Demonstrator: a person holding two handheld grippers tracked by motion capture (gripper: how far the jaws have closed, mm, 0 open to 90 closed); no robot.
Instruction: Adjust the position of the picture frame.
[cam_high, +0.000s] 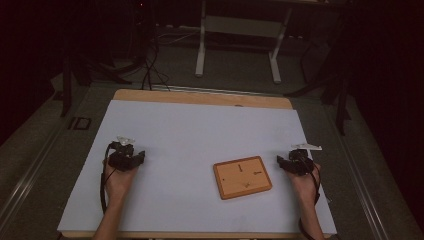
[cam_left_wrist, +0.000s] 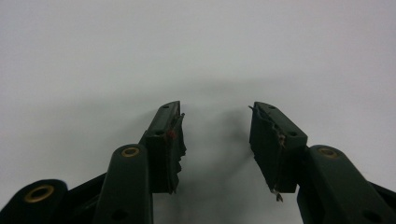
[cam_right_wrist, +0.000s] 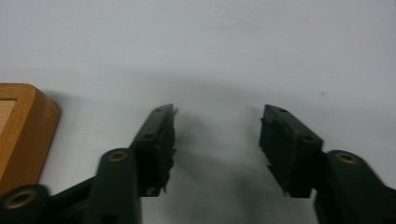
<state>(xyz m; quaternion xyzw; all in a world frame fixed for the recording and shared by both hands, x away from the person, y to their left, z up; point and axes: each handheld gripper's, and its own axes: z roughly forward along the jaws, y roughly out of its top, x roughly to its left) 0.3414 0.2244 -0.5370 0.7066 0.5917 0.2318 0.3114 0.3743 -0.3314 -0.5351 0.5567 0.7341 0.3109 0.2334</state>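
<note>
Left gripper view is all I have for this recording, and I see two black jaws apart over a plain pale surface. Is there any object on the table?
Observer: Yes, a shallow wooden tray lies flat on the pale table cover, right of centre in the high view.
Operator: Anything in it?
Observer: A few small dark pieces lie on its floor; they are too small to identify.
Operator: Where is the other gripper?
Observer: The right gripper rests just right of the tray, apart from it, jaws open with nothing between them.
</note>
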